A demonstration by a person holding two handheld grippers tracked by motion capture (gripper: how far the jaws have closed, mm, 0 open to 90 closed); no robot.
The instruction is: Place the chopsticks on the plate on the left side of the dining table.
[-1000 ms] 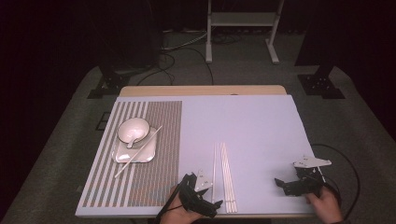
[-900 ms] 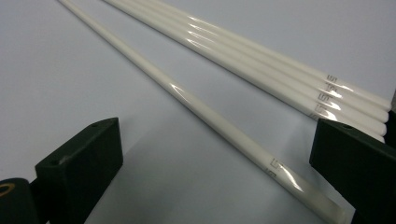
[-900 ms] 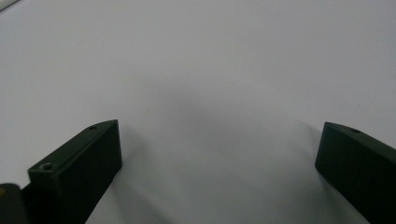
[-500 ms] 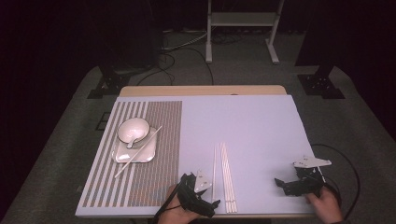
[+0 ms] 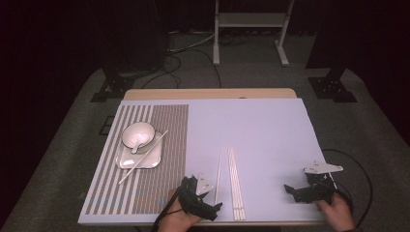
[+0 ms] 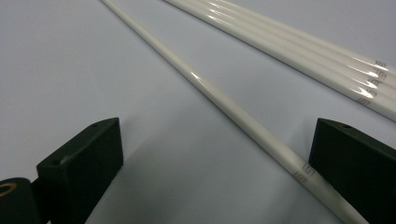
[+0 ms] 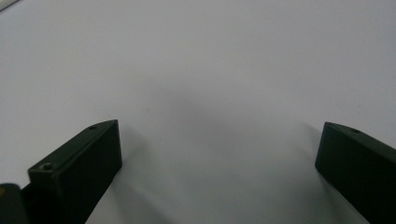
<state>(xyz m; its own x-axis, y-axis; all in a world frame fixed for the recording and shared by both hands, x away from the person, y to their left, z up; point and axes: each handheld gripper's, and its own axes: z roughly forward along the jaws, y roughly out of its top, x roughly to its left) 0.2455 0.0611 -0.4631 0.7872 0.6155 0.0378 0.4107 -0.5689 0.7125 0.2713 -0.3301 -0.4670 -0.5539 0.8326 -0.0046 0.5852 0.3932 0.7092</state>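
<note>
Near the bottom centre of the high view, the left gripper [image 5: 214, 205] sits low over the table [image 5: 261, 125], just left of a lone white chopstick [image 5: 218, 176] that lies a little apart from a bundle of chopsticks [image 5: 235, 181] to its right. That spacing likely matters: a single stick separated from the rest can be taken without disturbing the others. In the left gripper view, the lone chopstick [image 6: 224, 100] runs diagonally from the upper left down to the lower right, passing between the two black jaws and ending close against the right-hand one, while the bundle [image 6: 299, 44] stays outside the jaws in the upper right. The jaws stand wide apart, released, gripping nothing; whether the right jaw touches the stick I cannot tell. The gripper appears lined up to close on that one stick near its marked end.

At the lower right of the high view, the right gripper [image 5: 290, 189] rests well apart from the chopsticks, held by a hand [image 5: 334, 212]. Its own view shows the jaws spread wide over bare table, empty.

In the left part of the high view, a striped mat [image 5: 164, 145] carries a plate [image 5: 145, 159] with a bowl [image 5: 138, 134] and another chopstick [image 5: 142, 158] laid across it, probably where the lone stick belongs.
</note>
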